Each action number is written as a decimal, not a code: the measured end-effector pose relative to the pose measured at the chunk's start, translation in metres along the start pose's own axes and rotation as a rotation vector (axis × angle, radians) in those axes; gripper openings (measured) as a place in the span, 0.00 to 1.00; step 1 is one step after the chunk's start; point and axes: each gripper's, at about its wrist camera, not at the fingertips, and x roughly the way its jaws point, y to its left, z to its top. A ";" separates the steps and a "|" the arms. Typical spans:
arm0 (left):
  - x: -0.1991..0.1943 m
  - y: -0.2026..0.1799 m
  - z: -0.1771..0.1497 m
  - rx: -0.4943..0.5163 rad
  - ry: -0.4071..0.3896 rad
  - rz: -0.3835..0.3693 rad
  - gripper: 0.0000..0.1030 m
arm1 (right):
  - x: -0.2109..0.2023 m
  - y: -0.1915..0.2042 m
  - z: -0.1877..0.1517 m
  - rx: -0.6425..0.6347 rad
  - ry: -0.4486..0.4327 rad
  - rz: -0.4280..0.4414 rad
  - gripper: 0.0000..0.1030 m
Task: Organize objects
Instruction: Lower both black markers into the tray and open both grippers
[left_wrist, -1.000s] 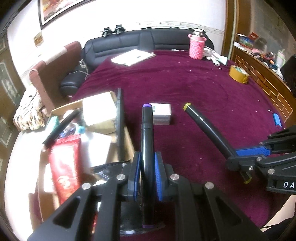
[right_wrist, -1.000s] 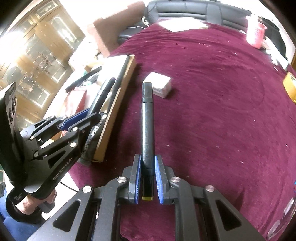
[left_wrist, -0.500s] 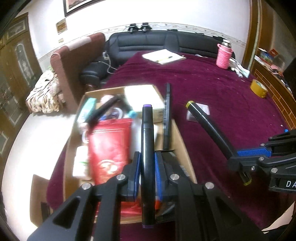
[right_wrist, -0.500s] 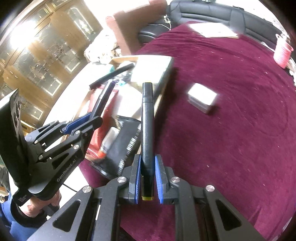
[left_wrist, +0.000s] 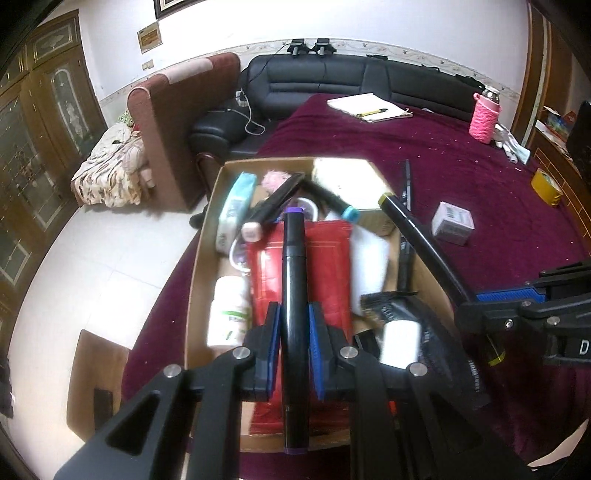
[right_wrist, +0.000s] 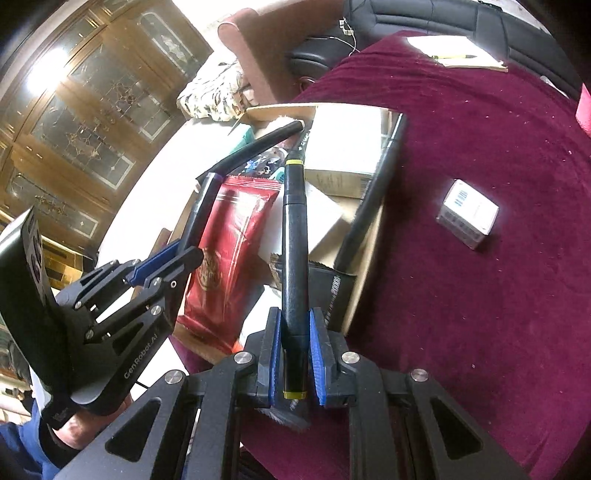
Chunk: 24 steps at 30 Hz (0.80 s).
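Observation:
My left gripper (left_wrist: 294, 325) is shut on a black marker with purple ends (left_wrist: 293, 266), held above the open cardboard box (left_wrist: 199, 258). My right gripper (right_wrist: 294, 339) is shut on a black marker with yellow ends (right_wrist: 294, 236), also over the box (right_wrist: 364, 273). In the left wrist view the yellow marker (left_wrist: 417, 236) and the right gripper (left_wrist: 524, 317) show at the right. The box holds a red packet (left_wrist: 332, 266), a white bottle (left_wrist: 227, 310), other markers and a white carton (left_wrist: 347, 173).
A small white box (left_wrist: 452, 222) lies on the maroon cloth (left_wrist: 480, 177) right of the cardboard box. Further off are a yellow tape roll (left_wrist: 546, 186), a pink cup (left_wrist: 484, 120) and a notepad (left_wrist: 369, 107). A black sofa and a brown armchair stand beyond.
Both grippers have swung left with their markers, from above the maroon cloth to above the cardboard box. Both stay shut.

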 end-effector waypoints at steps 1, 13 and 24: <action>0.002 0.003 0.000 -0.003 0.003 0.002 0.14 | 0.003 0.002 0.002 0.001 0.003 0.001 0.17; 0.019 0.013 0.007 -0.005 0.014 0.004 0.14 | 0.016 0.001 0.016 0.032 0.017 0.001 0.17; 0.026 0.017 0.017 0.009 0.014 -0.003 0.14 | 0.021 0.002 0.025 0.049 0.017 -0.006 0.17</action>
